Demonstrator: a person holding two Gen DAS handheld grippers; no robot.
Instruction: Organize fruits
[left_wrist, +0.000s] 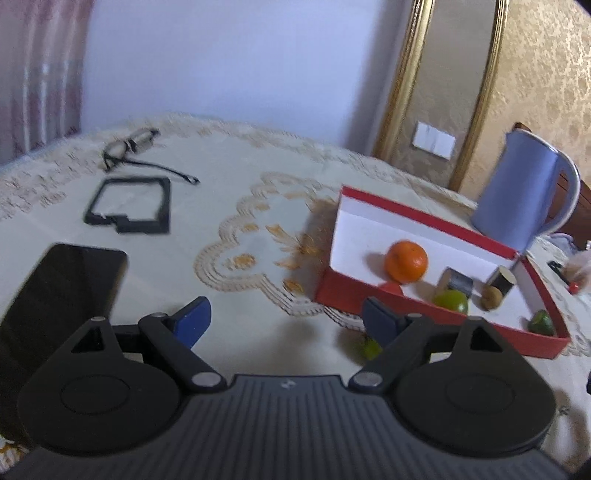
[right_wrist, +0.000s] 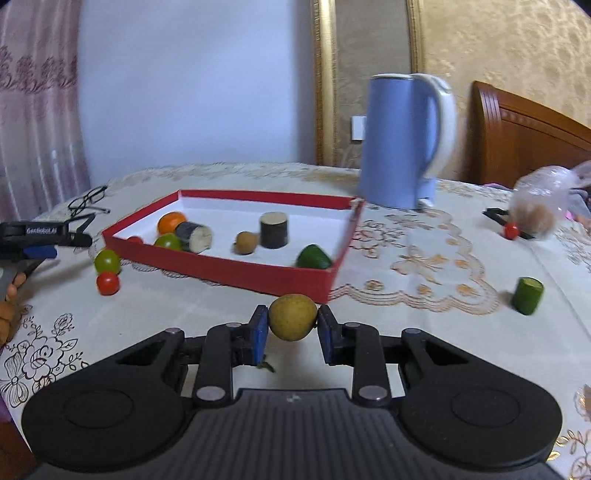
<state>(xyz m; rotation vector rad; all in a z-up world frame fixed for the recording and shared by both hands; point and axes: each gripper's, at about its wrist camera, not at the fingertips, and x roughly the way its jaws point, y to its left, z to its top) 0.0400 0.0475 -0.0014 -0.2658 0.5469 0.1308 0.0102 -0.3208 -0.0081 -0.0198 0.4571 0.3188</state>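
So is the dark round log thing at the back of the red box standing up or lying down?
Standing up. The dark cylinder rests on one flat end inside the red box, pale cut face on top.

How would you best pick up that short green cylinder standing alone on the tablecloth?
Grip the short green cylinder across its curved sides near mid-height, coming from above or the front. It stands roughly upright on its flat end, apart from other things, so both fingers likely have room beside it.

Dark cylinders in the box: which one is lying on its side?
The left cylinder, beside the orange, lies on its side with its pale cut end facing the camera. The other cylinder stands upright, cut end up.
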